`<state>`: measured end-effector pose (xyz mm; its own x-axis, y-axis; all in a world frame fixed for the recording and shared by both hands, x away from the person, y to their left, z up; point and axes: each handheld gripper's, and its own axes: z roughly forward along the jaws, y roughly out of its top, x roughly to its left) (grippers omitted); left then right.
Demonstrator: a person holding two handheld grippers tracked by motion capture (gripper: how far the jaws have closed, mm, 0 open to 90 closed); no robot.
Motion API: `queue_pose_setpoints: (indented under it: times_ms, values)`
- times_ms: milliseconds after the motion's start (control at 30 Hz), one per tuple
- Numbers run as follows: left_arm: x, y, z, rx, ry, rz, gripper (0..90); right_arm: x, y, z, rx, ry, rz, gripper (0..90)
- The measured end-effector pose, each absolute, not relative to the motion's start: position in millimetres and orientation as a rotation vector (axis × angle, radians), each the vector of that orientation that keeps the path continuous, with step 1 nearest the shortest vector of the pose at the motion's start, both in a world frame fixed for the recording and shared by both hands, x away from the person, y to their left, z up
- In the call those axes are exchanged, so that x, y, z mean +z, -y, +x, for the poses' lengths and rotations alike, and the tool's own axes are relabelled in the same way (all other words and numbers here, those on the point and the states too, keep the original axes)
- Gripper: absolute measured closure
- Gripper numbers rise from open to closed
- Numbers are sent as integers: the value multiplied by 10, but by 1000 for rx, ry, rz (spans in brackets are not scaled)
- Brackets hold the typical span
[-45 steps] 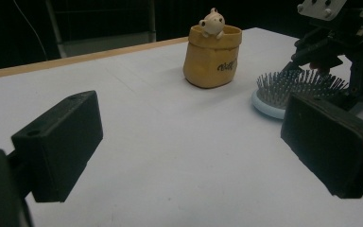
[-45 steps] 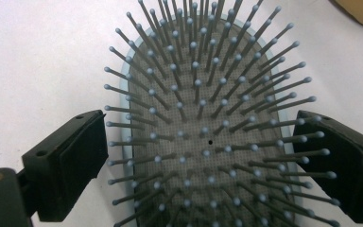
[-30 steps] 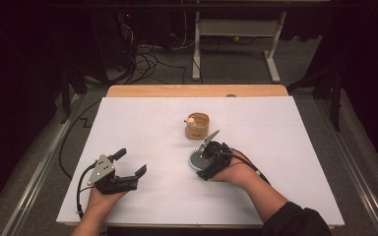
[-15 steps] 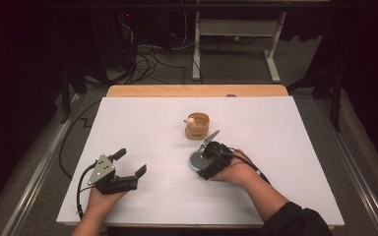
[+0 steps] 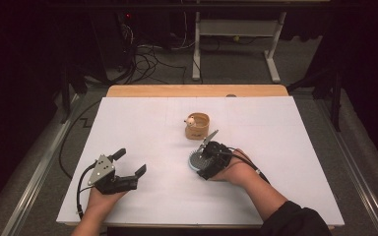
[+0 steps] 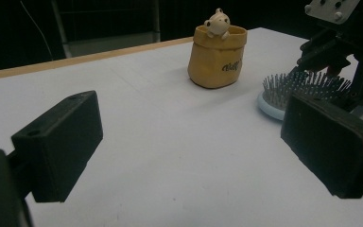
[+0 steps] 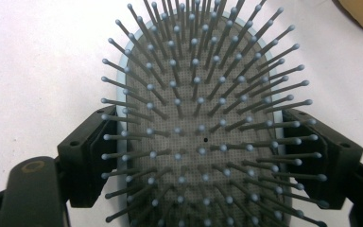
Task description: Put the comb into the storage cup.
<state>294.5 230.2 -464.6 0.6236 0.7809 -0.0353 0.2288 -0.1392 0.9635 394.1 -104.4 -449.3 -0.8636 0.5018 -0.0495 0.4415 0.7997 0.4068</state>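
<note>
A light-blue hairbrush (image 5: 194, 160) (image 6: 302, 87) lies bristles-up on the white table cover, just in front of a tan sack-shaped pot (image 5: 197, 126) (image 6: 217, 56) with a small bear figure on its rim. My right gripper (image 5: 202, 162) (image 7: 208, 146) straddles the brush head (image 7: 203, 118). Its jaws have just been closing, and the pads now press on the brush's two side edges. My left gripper (image 5: 130, 162) (image 6: 189, 146) rests at the near left, open and empty, pointing towards the pot.
The white cover (image 5: 275, 128) spans the table, with a wooden strip (image 5: 197, 91) along the far edge. Beyond it are floor cables (image 5: 147, 54) and a desk frame (image 5: 236, 29). A metal rail (image 5: 34, 177) runs along the left side.
</note>
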Motion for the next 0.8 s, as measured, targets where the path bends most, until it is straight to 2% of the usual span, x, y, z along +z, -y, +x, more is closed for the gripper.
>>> queue_pose_setpoints:
  times_ms: [800]
  values:
    - [-4648, -2314, 2949, 599, -843, 1682, 72, -4372, 1018, 3911, 565, -2824, 721, 207]
